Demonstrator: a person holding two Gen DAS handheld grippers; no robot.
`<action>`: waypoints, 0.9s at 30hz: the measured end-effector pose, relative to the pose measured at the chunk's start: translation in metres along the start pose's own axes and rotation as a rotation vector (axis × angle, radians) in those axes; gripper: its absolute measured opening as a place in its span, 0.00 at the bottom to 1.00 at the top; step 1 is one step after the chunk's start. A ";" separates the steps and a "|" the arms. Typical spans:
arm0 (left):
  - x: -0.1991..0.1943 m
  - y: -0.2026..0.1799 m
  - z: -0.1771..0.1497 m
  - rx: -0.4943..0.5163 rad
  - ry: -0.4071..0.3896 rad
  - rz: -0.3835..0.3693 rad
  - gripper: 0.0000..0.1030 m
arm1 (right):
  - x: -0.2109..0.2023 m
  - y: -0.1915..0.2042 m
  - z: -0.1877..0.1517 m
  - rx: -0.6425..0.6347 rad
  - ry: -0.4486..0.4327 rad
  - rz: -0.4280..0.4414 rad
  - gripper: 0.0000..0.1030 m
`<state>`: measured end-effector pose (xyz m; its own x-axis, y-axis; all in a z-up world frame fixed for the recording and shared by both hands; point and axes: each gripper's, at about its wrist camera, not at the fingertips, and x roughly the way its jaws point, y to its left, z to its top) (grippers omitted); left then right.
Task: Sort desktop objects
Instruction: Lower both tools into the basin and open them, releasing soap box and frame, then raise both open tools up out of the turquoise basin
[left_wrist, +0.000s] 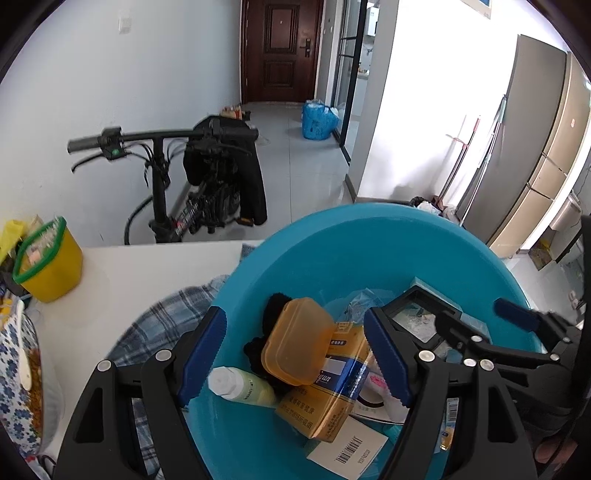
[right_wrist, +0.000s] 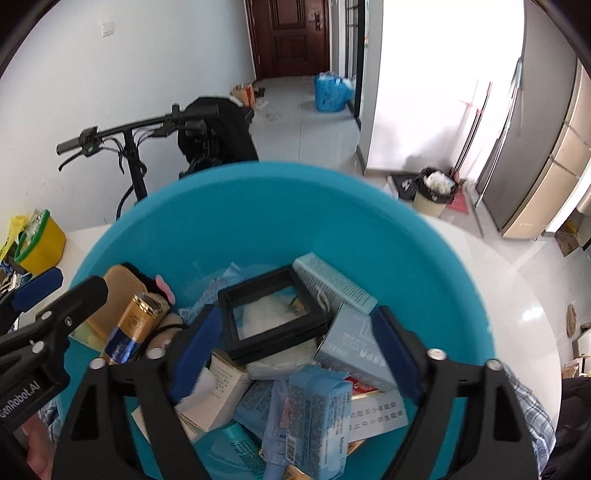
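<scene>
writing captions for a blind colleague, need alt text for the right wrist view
An open hand-held gripper hovers over a blue basin heaped with small boxes, packets and a black square frame. The other hand-held gripper reaches in from the left; behind are a scooter and a wooden door.

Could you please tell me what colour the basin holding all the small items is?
The basin is teal blue, seen best in the right wrist view.

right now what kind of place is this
Most likely a lived-in home, an apartment's entry and living area: a wooden front door, a tall fridge, and an electric scooter parked indoors by the table.
</scene>
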<state>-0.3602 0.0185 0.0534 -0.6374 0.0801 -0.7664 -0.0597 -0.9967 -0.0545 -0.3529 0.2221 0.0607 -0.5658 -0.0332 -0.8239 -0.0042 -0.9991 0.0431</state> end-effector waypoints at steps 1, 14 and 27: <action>-0.003 -0.002 0.000 0.009 -0.015 0.013 0.77 | -0.003 0.000 0.001 -0.001 -0.012 -0.009 0.83; -0.090 0.004 0.008 -0.006 -0.258 -0.054 0.77 | -0.064 -0.009 0.008 0.048 -0.179 0.011 0.83; -0.173 0.003 -0.003 0.003 -0.477 -0.089 0.84 | -0.165 -0.005 -0.010 0.050 -0.479 0.027 0.94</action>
<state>-0.2475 0.0019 0.1837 -0.9107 0.1614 -0.3802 -0.1314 -0.9859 -0.1039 -0.2513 0.2319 0.1908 -0.8822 -0.0304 -0.4700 -0.0176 -0.9951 0.0973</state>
